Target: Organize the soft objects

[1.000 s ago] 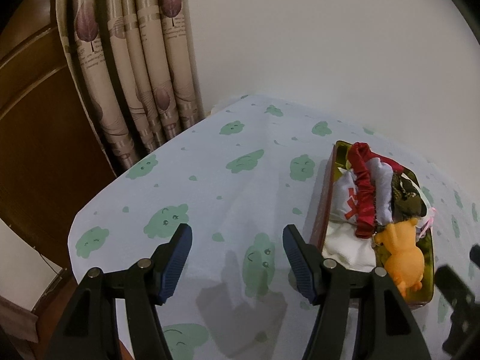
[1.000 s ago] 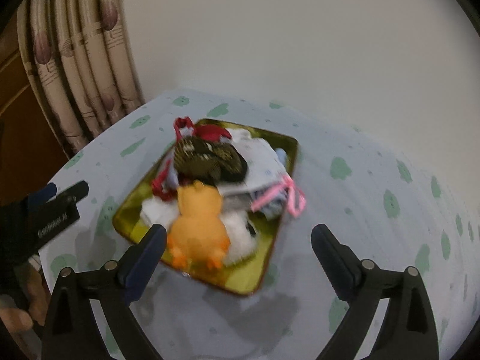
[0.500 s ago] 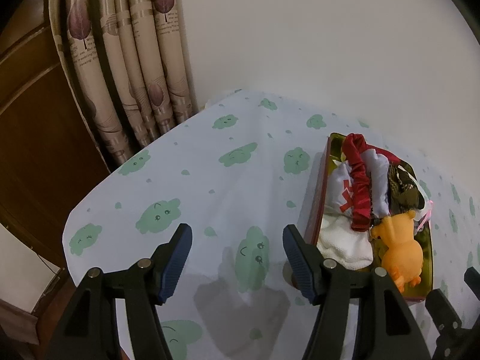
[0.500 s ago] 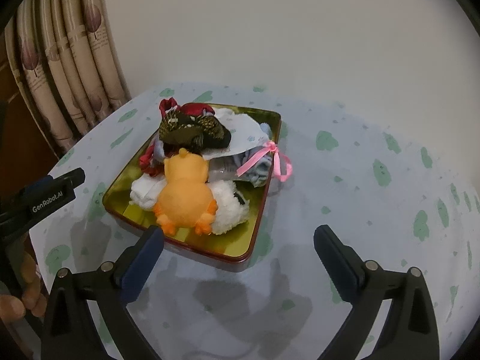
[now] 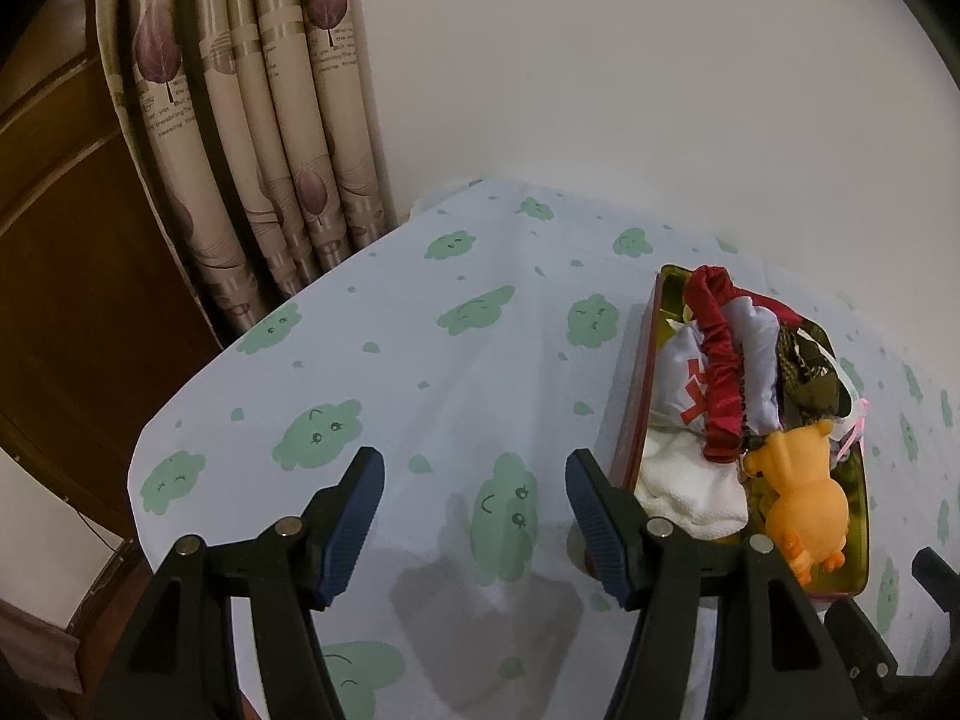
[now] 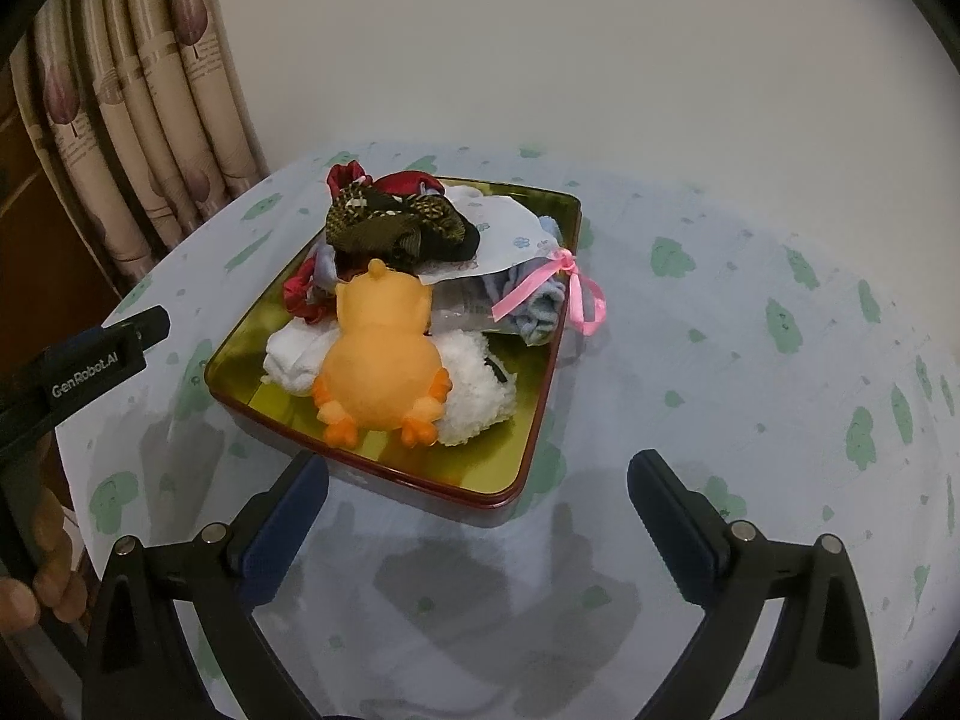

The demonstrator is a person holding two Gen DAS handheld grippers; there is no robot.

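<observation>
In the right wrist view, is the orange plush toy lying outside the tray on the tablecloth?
No. The orange plush toy lies inside the tray, resting on white fluffy cloth near its front rim.

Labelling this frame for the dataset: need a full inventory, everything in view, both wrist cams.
tray: 1, gold inside with dark red rim, on the table
duck toy: 1, orange, in the tray's near end, on the white items
fluffy white item: 1, white, beside the duck toy
white cloth: 1, near left corner of the tray
red scrunchie: 1, across a pale pouch
dark patterned fabric: 1, black and gold, top of the pile
pink ribbon: 1, over the tray's right rim
tablecloth: 1, pale blue, green blobs
curtain: 1, beige, behind the table
left gripper: open, empty
right gripper: open, empty
</observation>
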